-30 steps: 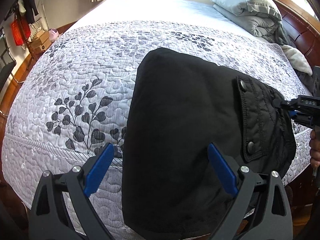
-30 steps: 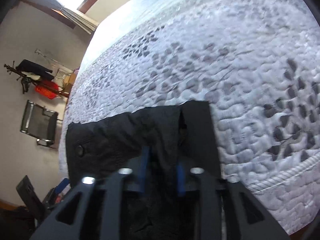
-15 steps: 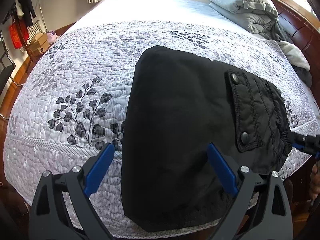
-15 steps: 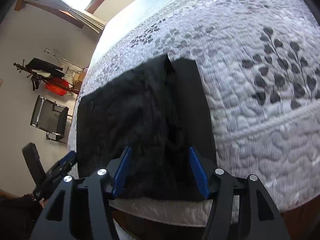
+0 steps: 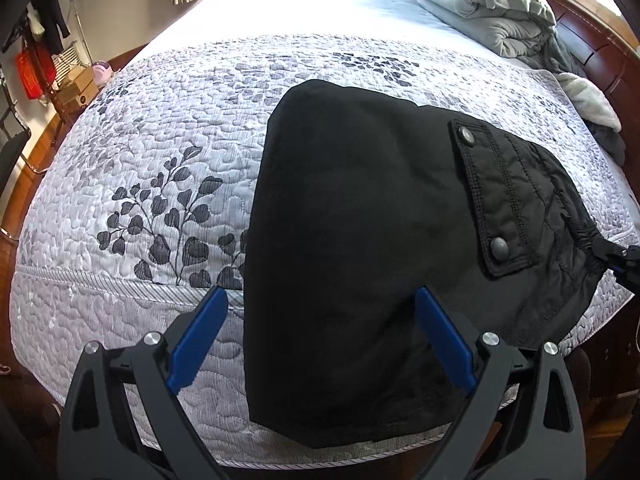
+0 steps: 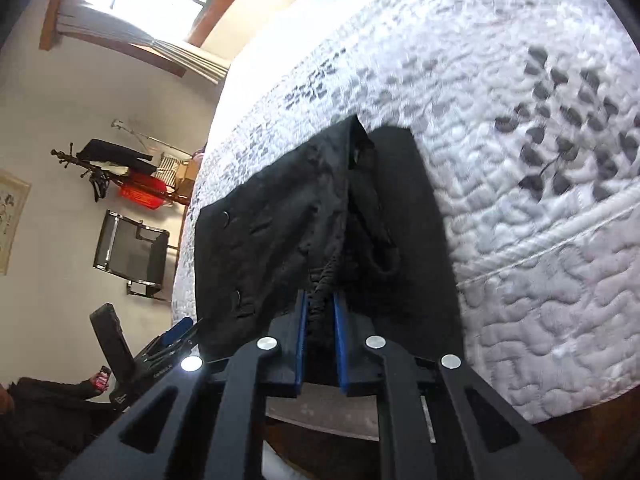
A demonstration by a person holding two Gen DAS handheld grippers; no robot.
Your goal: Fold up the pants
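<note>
Black pants (image 5: 360, 200), folded into a thick pad, lie on the quilted bed (image 5: 160, 140) with a snap-buttoned pocket flap (image 5: 492, 196) on top. They hang slightly over the near edge. My left gripper (image 5: 320, 294) hovers open above the near end of the pants, touching nothing. My right gripper (image 6: 320, 296) is closing its jaws on the gathered waistband edge of the pants (image 6: 280, 220), and the blue pads (image 6: 301, 320) press on the cloth. In the left wrist view the right gripper (image 5: 616, 258) shows at the pants' right edge.
Grey folded bedding (image 5: 480, 12) and loose clothes (image 5: 592, 108) are piled by the wooden headboard (image 5: 592, 52). Beyond the bed stand boxes (image 5: 76, 88), a clothes rack (image 6: 116, 160) and a black chair (image 6: 128, 252). A person's dark sleeve (image 6: 40, 400) shows at the lower left.
My right gripper let the pants down, opened wide, drew back toward the bed's edge and closed on the waistband. The left gripper stayed put and open.
</note>
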